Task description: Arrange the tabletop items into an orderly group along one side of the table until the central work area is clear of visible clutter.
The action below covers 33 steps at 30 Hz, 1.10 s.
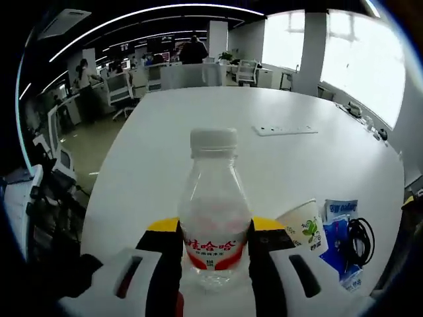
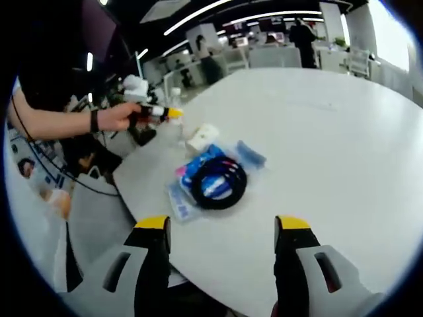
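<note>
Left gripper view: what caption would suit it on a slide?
Left gripper shut on a clear plastic water bottle with white cap, beside a paper cup on the white table.

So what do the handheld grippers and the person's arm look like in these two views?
Both the left gripper and right gripper have black jaws with yellow tips, mounted on light grey slotted bodies. In the right gripper view, the person's hand wears a dark wristband, with a thin black cable hanging nearby.

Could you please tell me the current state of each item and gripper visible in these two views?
Water bottle: upright, white cap on, held between the left gripper's fingers.
Paper cup: lying on its side.
Black cable: coiled, resting on the blue packets.
Left gripper: shut on the bottle.
Right gripper: open, holding nothing.
</note>
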Each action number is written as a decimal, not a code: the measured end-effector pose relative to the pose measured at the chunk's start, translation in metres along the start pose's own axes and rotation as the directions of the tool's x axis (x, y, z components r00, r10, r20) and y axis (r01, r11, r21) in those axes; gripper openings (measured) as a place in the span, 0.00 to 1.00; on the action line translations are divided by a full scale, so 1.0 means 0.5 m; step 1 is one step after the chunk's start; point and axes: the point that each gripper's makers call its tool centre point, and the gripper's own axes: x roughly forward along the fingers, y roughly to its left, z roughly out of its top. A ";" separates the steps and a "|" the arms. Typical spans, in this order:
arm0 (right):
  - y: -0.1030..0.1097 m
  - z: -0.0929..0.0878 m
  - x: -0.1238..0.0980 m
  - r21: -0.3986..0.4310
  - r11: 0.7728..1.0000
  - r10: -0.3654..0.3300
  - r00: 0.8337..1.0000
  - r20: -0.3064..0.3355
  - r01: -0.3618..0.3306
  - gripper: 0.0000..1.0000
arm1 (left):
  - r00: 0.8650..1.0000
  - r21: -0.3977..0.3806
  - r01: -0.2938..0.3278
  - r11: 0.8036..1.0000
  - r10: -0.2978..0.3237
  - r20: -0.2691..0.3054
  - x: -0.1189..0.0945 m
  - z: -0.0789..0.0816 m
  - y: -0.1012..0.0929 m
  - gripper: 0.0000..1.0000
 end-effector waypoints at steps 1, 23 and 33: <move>0.000 0.001 0.001 -0.002 1.000 0.001 1.000 0.000 -0.001 0.62 | 1.000 -0.001 -0.004 1.000 0.004 0.005 -0.004 -0.001 0.002 0.37; -0.011 0.004 -0.012 -0.005 1.000 0.000 1.000 0.002 0.000 0.61 | 0.995 -0.012 -0.101 0.995 0.101 0.022 -0.019 -0.019 -0.004 0.37; -0.010 -0.001 -0.012 -0.003 1.000 -0.002 1.000 0.004 0.002 0.61 | 0.987 -0.091 -0.153 0.984 0.156 0.025 -0.008 -0.010 0.000 0.37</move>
